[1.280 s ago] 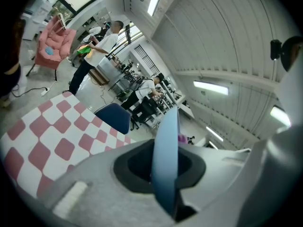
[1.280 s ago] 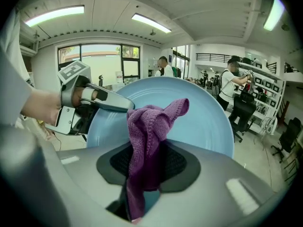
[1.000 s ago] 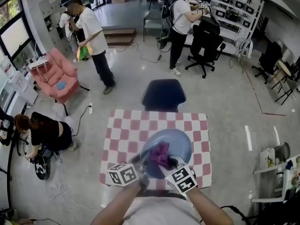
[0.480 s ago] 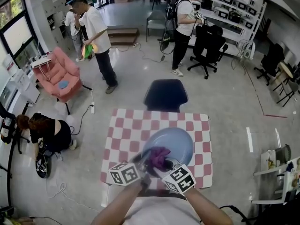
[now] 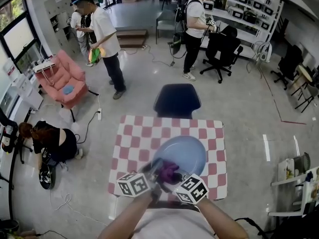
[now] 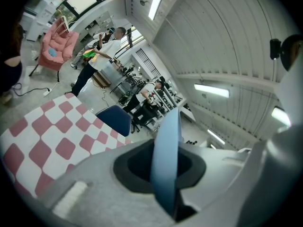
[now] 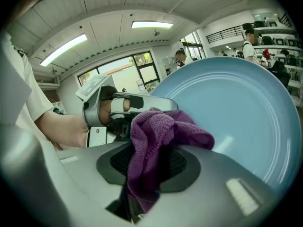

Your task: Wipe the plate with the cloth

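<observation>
Pink-and-white checks cover the table, which stands on a grey floor in a large workroom. Over the table's near right part a blue plate is held up off the surface and tilted. The left gripper is clamped on its near left rim. In the left gripper view the plate stands edge-on, pinched between the jaws of the left gripper, with the checkered table below.

A purple cloth lies bunched against the near part of the plate's face. The right gripper is closed on it. In the right gripper view the cloth hangs folded between the jaws of the right gripper and touches the plate's face. The left gripper shows at the plate's left rim.

Just beyond the table's far edge stands a dark blue chair. Well apart from the table, at the far left, is a pink armchair. A person in black crouches on the floor near the table's left side. Two people stand at the far left. Another person stands by shelves at the far end, next to a black office chair.
</observation>
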### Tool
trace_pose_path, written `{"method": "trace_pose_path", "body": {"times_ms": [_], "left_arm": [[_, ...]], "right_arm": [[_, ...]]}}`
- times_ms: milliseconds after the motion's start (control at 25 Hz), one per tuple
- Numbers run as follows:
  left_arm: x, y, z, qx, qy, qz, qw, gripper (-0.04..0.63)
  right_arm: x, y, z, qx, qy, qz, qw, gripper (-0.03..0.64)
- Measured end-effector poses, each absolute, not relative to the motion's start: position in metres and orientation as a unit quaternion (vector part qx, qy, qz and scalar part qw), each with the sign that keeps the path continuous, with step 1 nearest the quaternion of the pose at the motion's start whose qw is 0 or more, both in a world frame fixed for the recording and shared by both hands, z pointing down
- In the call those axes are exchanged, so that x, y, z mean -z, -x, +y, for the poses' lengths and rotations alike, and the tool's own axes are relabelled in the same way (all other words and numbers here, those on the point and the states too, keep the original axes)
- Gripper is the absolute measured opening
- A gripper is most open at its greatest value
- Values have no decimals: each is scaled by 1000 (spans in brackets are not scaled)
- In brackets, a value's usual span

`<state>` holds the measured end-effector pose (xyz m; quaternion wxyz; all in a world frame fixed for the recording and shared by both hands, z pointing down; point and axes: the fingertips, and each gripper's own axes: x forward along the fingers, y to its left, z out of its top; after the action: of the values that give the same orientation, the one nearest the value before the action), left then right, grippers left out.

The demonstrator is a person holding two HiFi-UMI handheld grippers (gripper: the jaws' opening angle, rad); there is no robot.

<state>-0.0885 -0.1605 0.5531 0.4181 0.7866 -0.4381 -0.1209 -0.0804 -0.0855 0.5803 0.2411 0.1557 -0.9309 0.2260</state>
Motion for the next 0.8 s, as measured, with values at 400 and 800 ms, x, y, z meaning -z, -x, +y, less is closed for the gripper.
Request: {"method": "trace_pose_path", "body": {"times_ms": [400,800], "left_arm": [[-564,99,-161,122,-779,-443,426,40],[-567,109,-167,114,-782,-443,423,40]], "right_arm": [[-610,60,-85,-211,-171,-915,297,124],[-631,22,-107,-184,-213,-893,351,127]]}}
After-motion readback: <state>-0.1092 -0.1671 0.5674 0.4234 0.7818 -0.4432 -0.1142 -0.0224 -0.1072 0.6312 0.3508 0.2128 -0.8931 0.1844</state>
